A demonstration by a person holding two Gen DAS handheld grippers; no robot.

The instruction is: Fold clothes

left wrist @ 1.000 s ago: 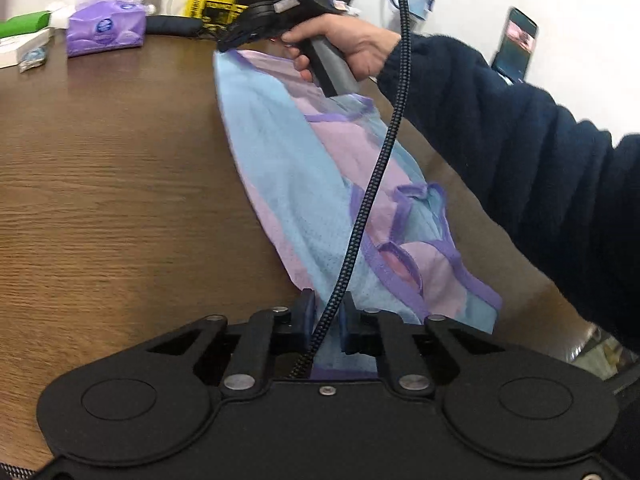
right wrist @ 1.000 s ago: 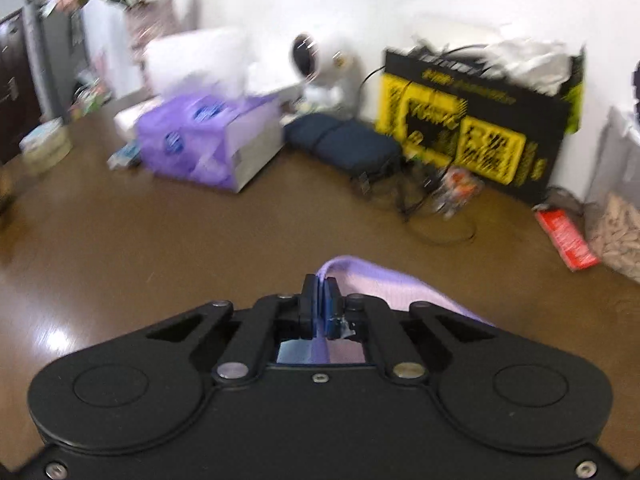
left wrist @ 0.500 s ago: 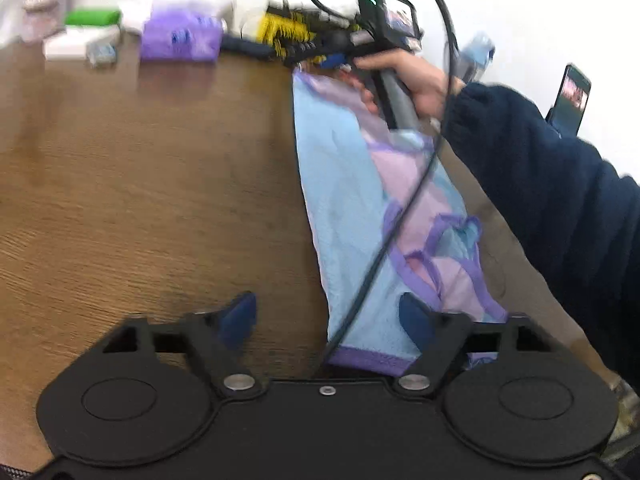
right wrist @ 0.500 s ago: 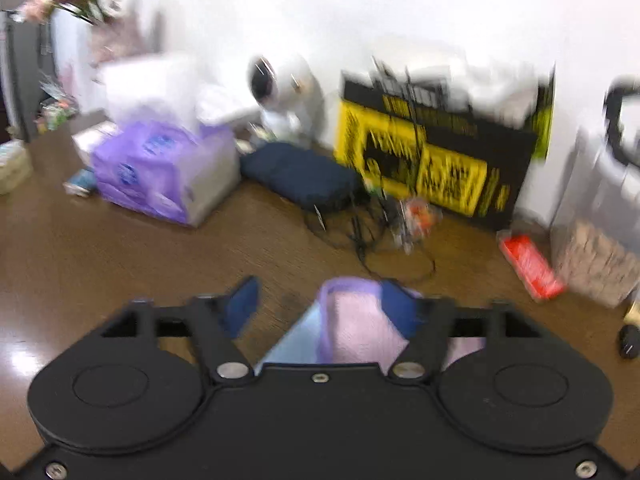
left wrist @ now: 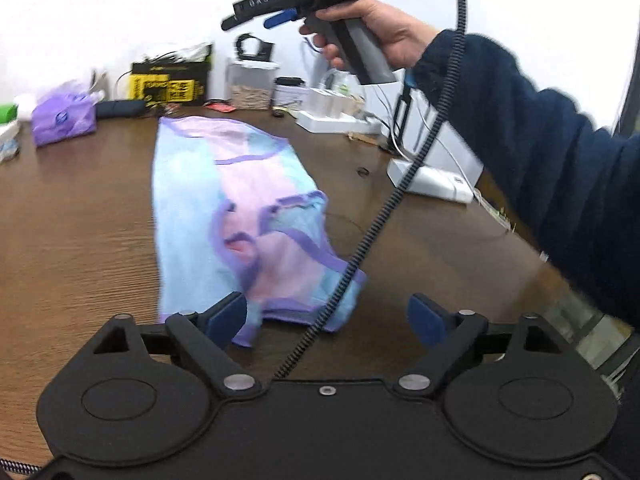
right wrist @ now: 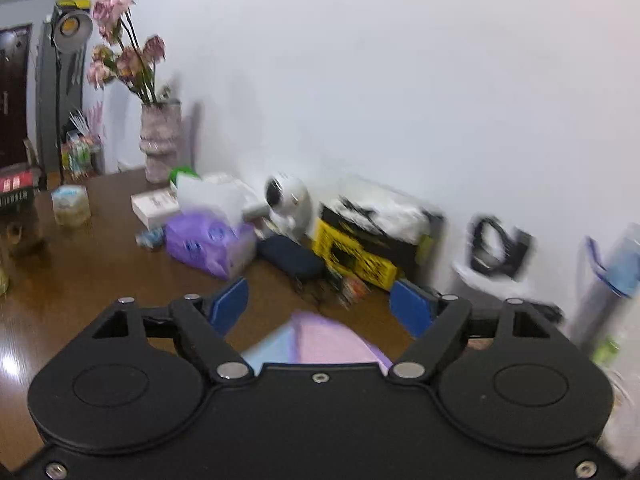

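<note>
With both the left tongs point(left wrist: 326, 318) and right tongs point(right wrist: 320, 306) released and spreading wider, nothing between them, the light-blue-and-lilac mesh garment point(left wrist: 236, 216) lies folded lengthwise on the brown wooden desk point(left wrist: 76, 240), where the dangling braided black cable point(left wrist: 404, 184) might snag and undo the fold.

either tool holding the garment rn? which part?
Nothing is held. The left tool and right tool are both opening with nothing between the pads; the garment lies loose on the table.
</note>
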